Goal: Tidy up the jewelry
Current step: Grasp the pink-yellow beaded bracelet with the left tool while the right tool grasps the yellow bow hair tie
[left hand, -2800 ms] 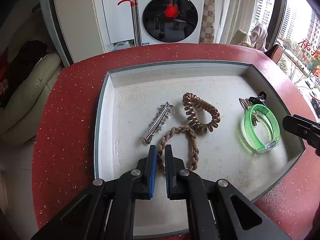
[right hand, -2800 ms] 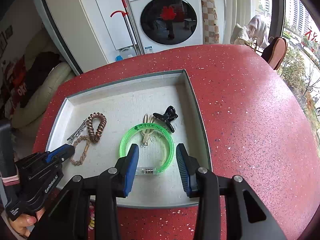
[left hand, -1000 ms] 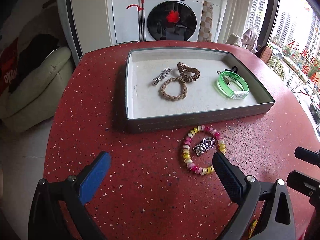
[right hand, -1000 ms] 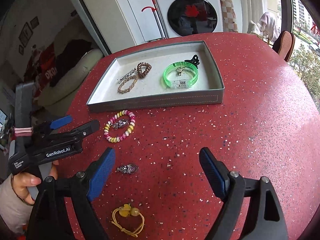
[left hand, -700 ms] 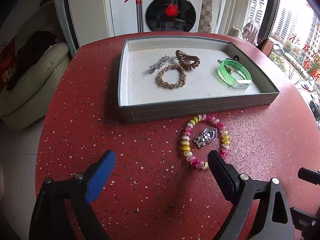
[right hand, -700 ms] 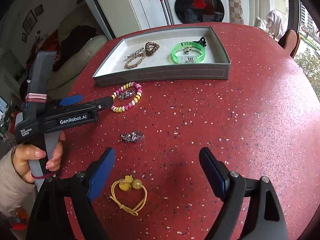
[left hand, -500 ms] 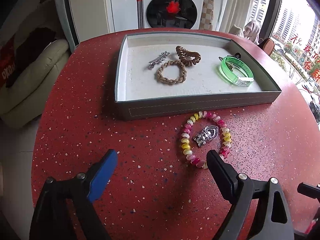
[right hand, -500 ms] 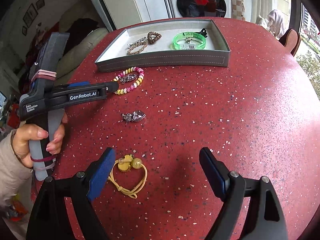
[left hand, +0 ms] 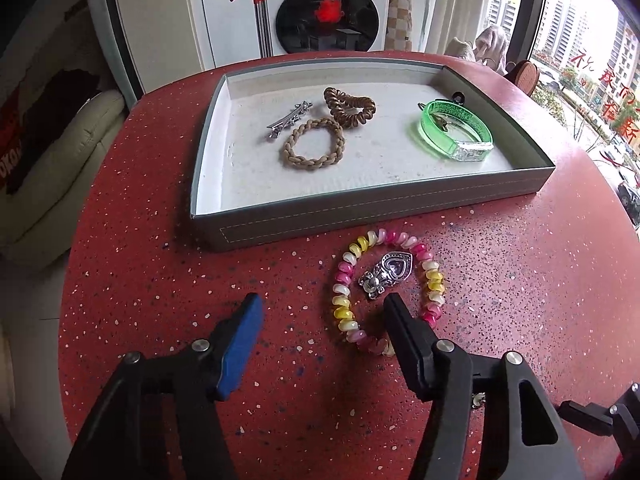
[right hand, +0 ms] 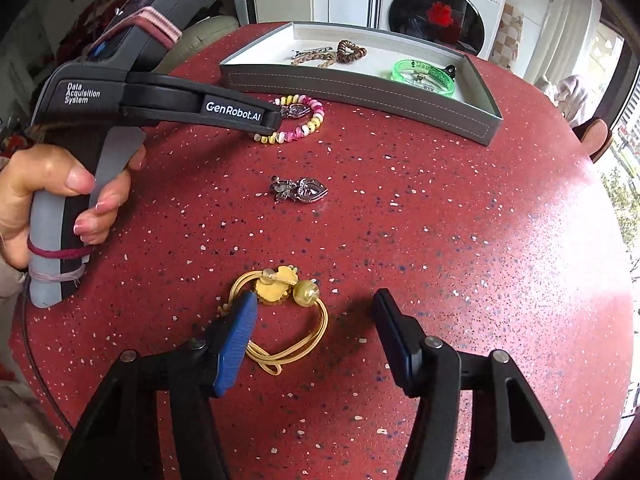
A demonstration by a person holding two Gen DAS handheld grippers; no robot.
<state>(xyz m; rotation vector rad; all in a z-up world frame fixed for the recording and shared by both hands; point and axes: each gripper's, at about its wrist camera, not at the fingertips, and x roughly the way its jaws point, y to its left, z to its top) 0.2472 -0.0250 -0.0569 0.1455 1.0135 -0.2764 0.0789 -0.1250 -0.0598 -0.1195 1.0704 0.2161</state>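
A grey tray [left hand: 360, 210] holds a silver hair clip [left hand: 289, 119], a braided tan band [left hand: 314, 145], a brown coil tie [left hand: 349, 106] and a green bangle [left hand: 454, 130]. A pink-and-yellow bead bracelet [left hand: 345, 312] lies on the red table before the tray, with a silver heart charm [left hand: 386, 274] inside it. My left gripper [left hand: 320, 312] is open, its right finger over the bracelet's near edge. My right gripper [right hand: 314, 312] is open over a yellow hair tie [right hand: 286, 320]. A second silver heart charm [right hand: 300, 190] lies beyond it.
The round red table [right hand: 480, 240] drops off at its edges on all sides. The left gripper's body and the hand holding it [right hand: 80, 128] fill the left of the right wrist view. A washing machine [left hand: 328, 12] and a sofa [left hand: 52, 160] stand beyond the table.
Both grippers have left the tray and pulled back over the table. The left one has narrowed its opening near the bead bracelet. The right one has come down over the yellow hair tie.
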